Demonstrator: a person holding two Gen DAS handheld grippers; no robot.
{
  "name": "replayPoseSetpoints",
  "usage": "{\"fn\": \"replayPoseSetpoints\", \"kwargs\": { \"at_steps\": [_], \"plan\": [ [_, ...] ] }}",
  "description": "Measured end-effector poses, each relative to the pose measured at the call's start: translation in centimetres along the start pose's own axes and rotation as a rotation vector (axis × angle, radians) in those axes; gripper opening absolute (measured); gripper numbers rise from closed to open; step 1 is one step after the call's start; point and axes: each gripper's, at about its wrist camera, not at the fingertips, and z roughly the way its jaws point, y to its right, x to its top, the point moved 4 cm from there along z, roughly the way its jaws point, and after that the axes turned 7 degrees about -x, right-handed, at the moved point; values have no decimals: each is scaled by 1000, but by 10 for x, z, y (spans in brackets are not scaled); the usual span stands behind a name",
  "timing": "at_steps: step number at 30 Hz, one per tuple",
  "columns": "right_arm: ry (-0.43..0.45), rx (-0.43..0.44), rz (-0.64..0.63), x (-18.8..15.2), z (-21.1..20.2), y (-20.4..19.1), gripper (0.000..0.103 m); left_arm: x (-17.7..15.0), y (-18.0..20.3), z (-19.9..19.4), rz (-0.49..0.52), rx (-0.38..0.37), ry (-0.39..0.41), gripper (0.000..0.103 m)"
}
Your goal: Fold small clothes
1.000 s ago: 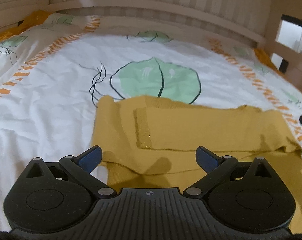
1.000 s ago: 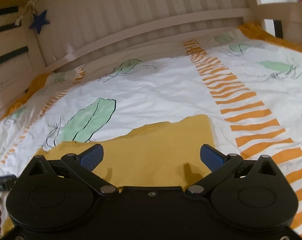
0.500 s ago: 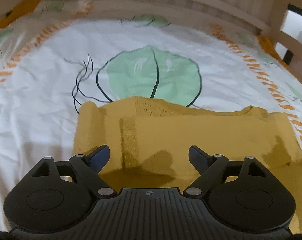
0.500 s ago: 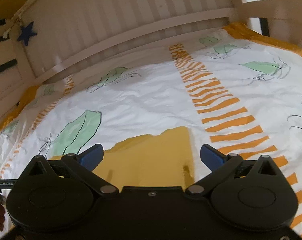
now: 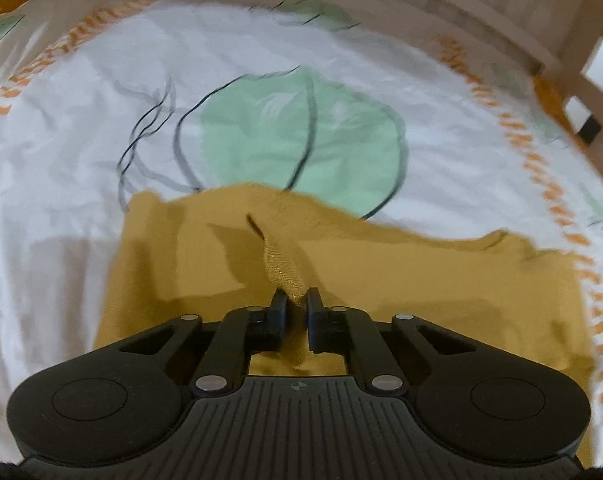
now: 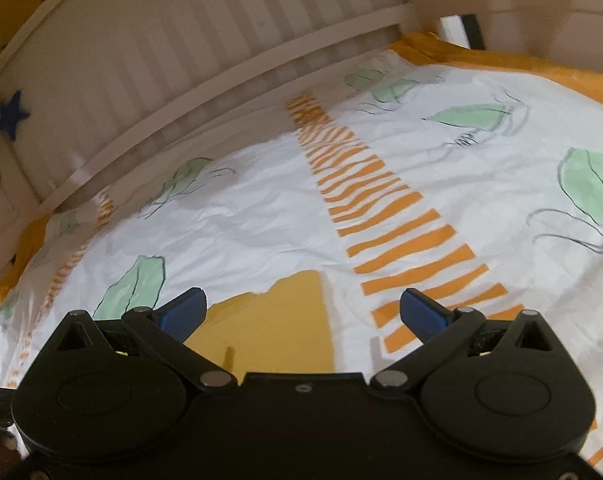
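white leaf-print bedsheet (image 5: 81,152); left gripper (image 5: 296,300) pinches mustard garment (image 5: 421,280), right gripper (image 6: 301,308) spread wide

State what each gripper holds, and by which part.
Left gripper pinches a raised fold of the yellow garment, near its middle. Right gripper is open, holding nothing.

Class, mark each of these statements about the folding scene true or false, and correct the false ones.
1. The left gripper is shut on a pinch of the yellow garment. True.
2. The right gripper is clamped on the garment. False: its jaws stand wide open with nothing pinched.
3. The garment lies on a bedsheet printed with green leaves. True.
4. The sheet's stripes are blue. False: they are orange.
5. A dark blue star hangs on the bed's slatted rail. True.
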Motion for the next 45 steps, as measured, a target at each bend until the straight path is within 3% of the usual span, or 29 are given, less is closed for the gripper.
{"fn": "replayPoseSetpoints", "kwargs": {
  "at_steps": [6,13,19,21,24,26,29,33,35,39,45],
  "plan": [
    [-13,-36,47,2,3,14,103,31,62,-42,45,-110,70,9],
    [-21,-43,73,3,3,21,103,83,171,-104,193,-277,181,9],
    [-28,-53,105,5,2,29,103,112,258,-139,311,-369,247,8],
    [-27,-28,121,7,-2,32,103,117,280,-144,335,-380,262,8],
    [-8,102,176,15,-13,35,103,125,306,-147,353,-399,265,8],
    [10,122,182,18,-19,36,103,125,313,-148,385,-389,287,9],
    [5,73,178,18,-19,43,103,110,311,-135,450,-335,296,12],
    [-14,56,263,19,-12,58,103,78,290,-87,515,-214,190,40],
    [-30,55,281,17,-11,63,103,58,270,-60,509,-174,130,42],
    [-52,63,281,15,-9,62,103,26,223,-8,436,-116,-9,42],
    [-81,67,248,12,-5,54,103,1,152,55,214,-45,-186,42]
  ]
}}
